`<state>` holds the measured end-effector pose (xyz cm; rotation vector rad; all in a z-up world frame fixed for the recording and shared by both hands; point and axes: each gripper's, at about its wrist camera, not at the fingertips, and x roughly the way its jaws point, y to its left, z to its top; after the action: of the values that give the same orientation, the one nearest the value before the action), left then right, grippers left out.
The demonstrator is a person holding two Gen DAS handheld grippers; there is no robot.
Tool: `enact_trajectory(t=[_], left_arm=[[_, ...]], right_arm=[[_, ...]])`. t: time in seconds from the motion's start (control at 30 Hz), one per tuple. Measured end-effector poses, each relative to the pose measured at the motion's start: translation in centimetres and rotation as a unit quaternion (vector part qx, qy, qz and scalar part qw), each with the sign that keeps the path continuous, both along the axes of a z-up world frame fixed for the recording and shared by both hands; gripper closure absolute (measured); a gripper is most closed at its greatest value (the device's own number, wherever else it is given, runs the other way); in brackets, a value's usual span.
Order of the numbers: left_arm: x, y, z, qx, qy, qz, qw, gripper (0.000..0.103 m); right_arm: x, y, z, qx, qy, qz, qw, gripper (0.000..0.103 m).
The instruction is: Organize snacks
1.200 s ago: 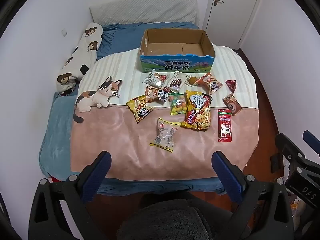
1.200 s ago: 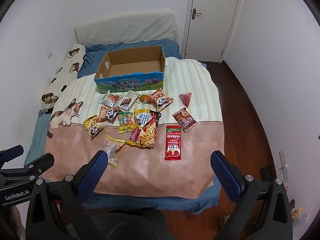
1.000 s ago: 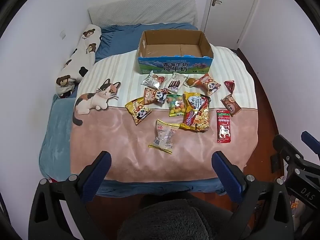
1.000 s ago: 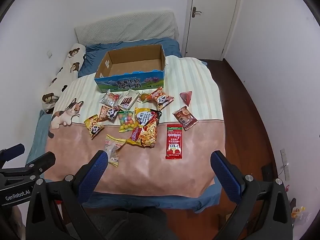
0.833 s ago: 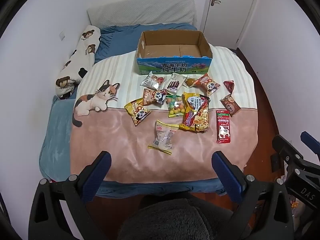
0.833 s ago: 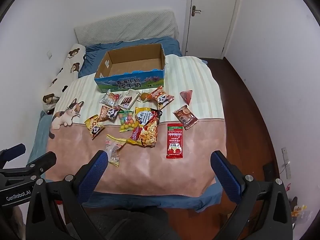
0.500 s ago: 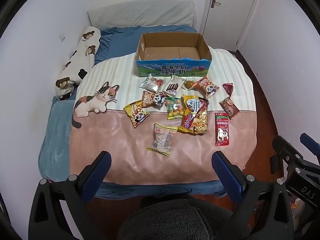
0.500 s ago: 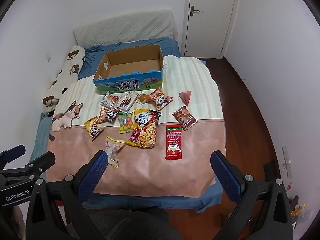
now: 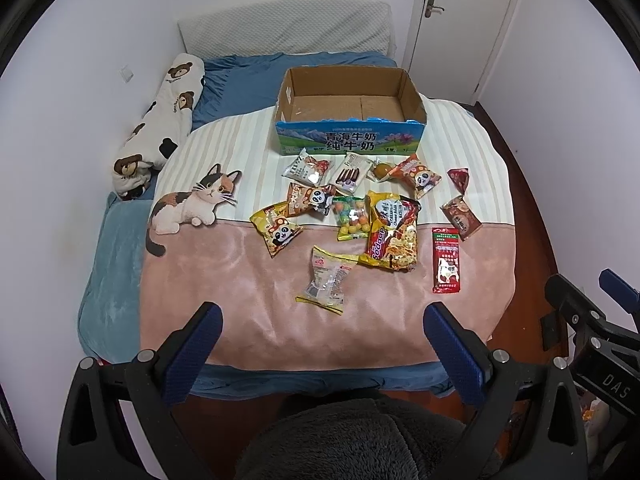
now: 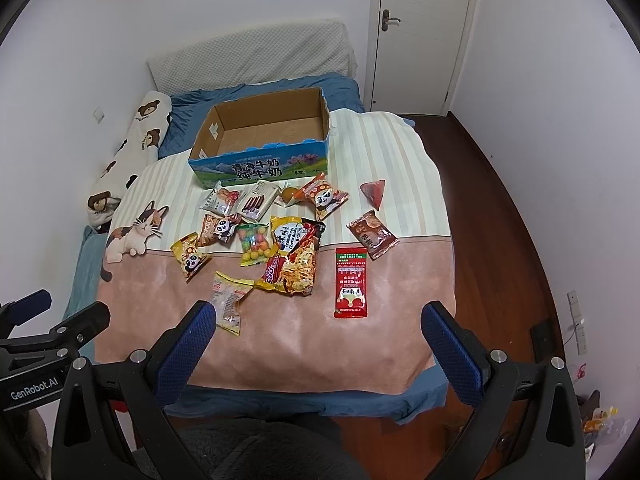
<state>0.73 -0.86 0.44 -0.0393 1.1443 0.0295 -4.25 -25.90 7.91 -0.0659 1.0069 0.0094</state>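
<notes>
Several snack packets lie scattered on a bed's blanket in front of an empty cardboard box (image 9: 349, 120) (image 10: 262, 140). Nearest me are a clear-and-yellow packet (image 9: 329, 279) (image 10: 229, 300), a large noodle bag (image 9: 393, 231) (image 10: 295, 255) and a flat red sachet (image 9: 446, 259) (image 10: 351, 282). Panda-print bags (image 9: 277, 230) (image 10: 189, 256) lie further left. My left gripper (image 9: 320, 334) hangs open over the bed's near edge, holding nothing. My right gripper (image 10: 318, 332) is open too, well short of the packets.
A cat-print blanket (image 9: 280, 320) covers the bed; a bear-print bolster (image 9: 160, 120) lies along the left wall, a grey pillow (image 9: 284, 32) at the head. Wooden floor (image 10: 500, 220) runs on the right toward a white door (image 10: 420, 28).
Both views have shifted slightly, with the bed and snacks drifting a little in the frame. Both grippers stay open and nothing on the bed has moved.
</notes>
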Motion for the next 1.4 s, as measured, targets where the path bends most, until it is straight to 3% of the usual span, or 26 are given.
enact_trajectory(t=[1.4], left_arm=[[0.5,0.0,0.6,-0.004,-0.011,-0.007,0.9999,0.000]], right_arm=[[-0.1,0.5,1.0,0.004,-0.018,-0.001,1.000,0.000]])
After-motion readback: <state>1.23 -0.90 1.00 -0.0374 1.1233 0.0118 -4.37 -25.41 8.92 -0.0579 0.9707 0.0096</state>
